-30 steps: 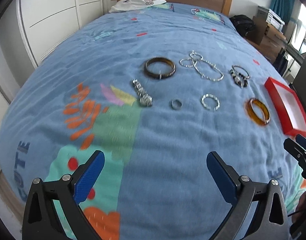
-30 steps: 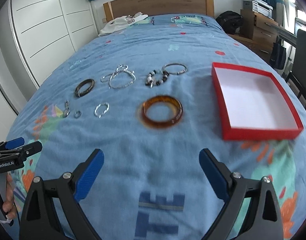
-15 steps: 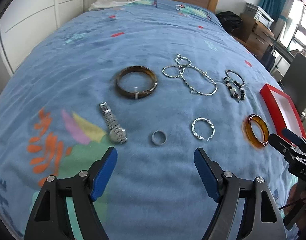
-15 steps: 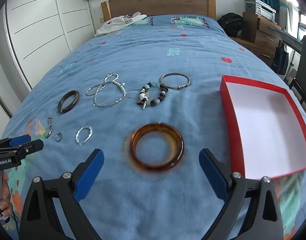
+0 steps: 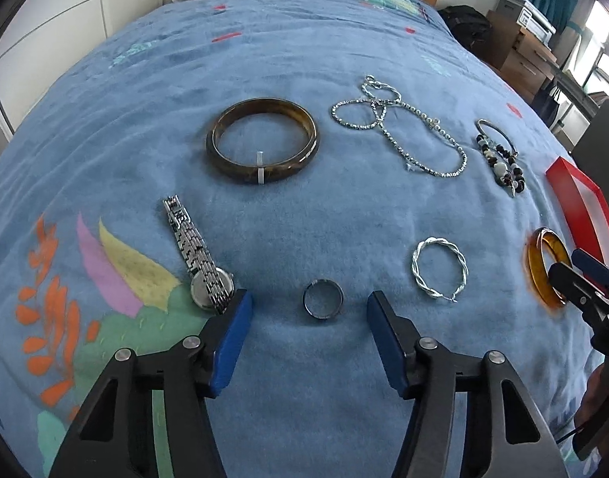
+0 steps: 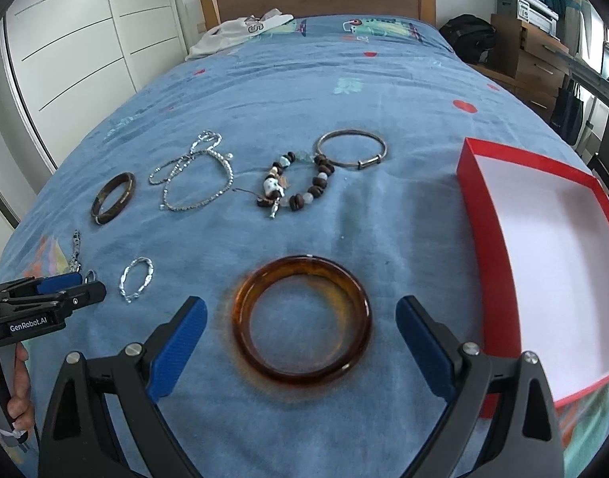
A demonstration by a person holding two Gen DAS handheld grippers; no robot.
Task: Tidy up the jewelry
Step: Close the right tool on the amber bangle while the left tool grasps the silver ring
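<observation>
Change: both grippers had come closer to the jewelry than a second earlier.
Left gripper (image 5: 307,308): jaws wide apart, empty, flanking the ring (image 5: 323,305); watch (image 5: 198,257) beside its left finger.
Right gripper (image 6: 301,320): spread wide, empty, bracketing the amber bangle (image 6: 302,324).
Room: red box (image 6: 479,183) lay just right; open blanket (image 6: 324,91) beyond.

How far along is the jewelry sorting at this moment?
Nothing is sorted yet: the red box is empty. In hand: the open left gripper frames the small ring, and the open right gripper frames the amber bangle. Left on the bed: watch, dark bangle, chains, beaded bracelet.
</observation>
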